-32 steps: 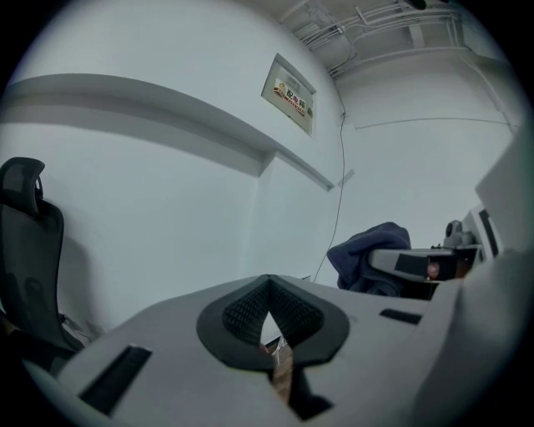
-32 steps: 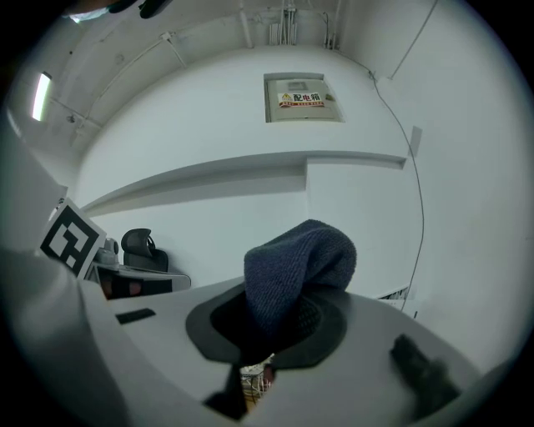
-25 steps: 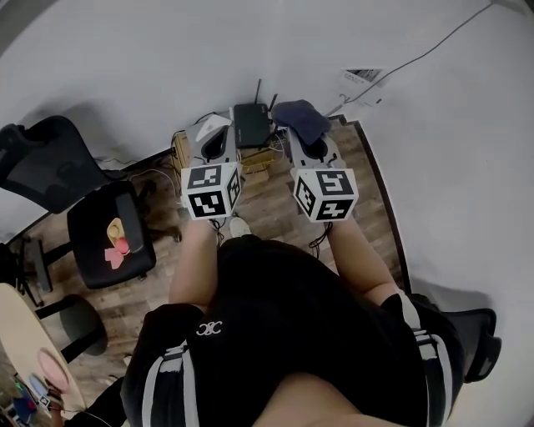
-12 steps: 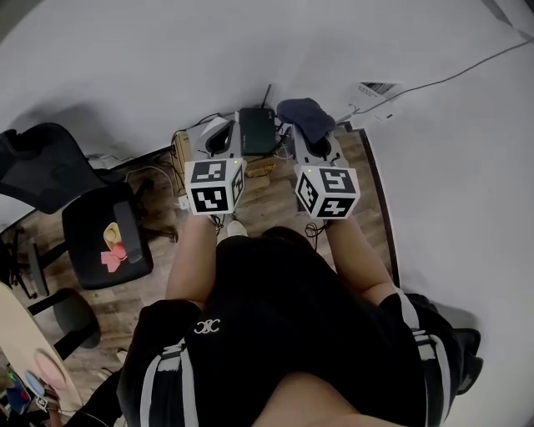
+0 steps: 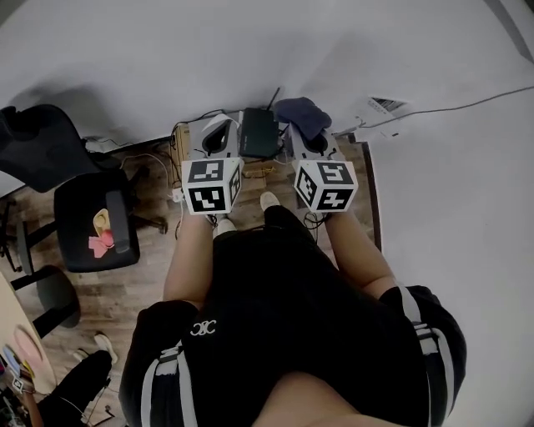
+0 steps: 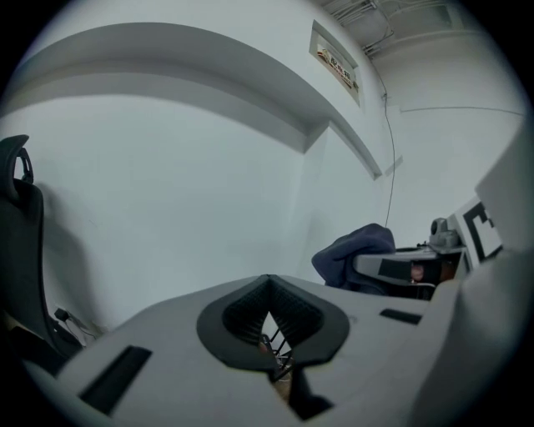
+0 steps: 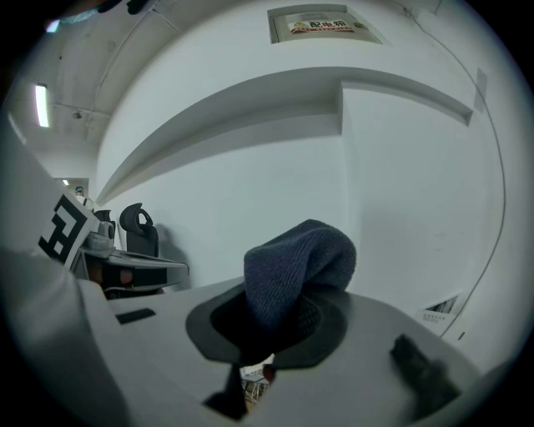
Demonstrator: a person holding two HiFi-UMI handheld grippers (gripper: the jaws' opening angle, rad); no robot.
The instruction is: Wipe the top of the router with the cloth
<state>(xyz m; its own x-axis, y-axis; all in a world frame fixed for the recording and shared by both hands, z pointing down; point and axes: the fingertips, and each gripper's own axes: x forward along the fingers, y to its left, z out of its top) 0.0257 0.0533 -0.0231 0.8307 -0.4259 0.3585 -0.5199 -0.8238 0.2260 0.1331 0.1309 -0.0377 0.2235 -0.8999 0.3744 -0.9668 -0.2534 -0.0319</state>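
Right gripper (image 5: 310, 138) has its jaws clamped on the dark blue cloth (image 5: 300, 114), just right of the black router (image 5: 259, 132). Left gripper (image 5: 219, 132) hovers beside the router, jaws pressed together, empty.

My cloth (image 7: 296, 267) hides my right gripper's (image 7: 269, 329) jaw tips; the wall sign's (image 7: 319, 25) print is too small for me to read.

A wood-plank floor (image 5: 150, 275) meets a white wall (image 5: 250, 50). On the planks stand a black office chair (image 5: 88, 225), a round black stool (image 5: 52, 302) and a low brown box (image 5: 178, 148) against the wall, with the router (image 5: 259, 132) lying flat on top. Cables (image 5: 154, 163) trail beside the box, and the person's pale shoes (image 5: 224, 226) rest nearby.
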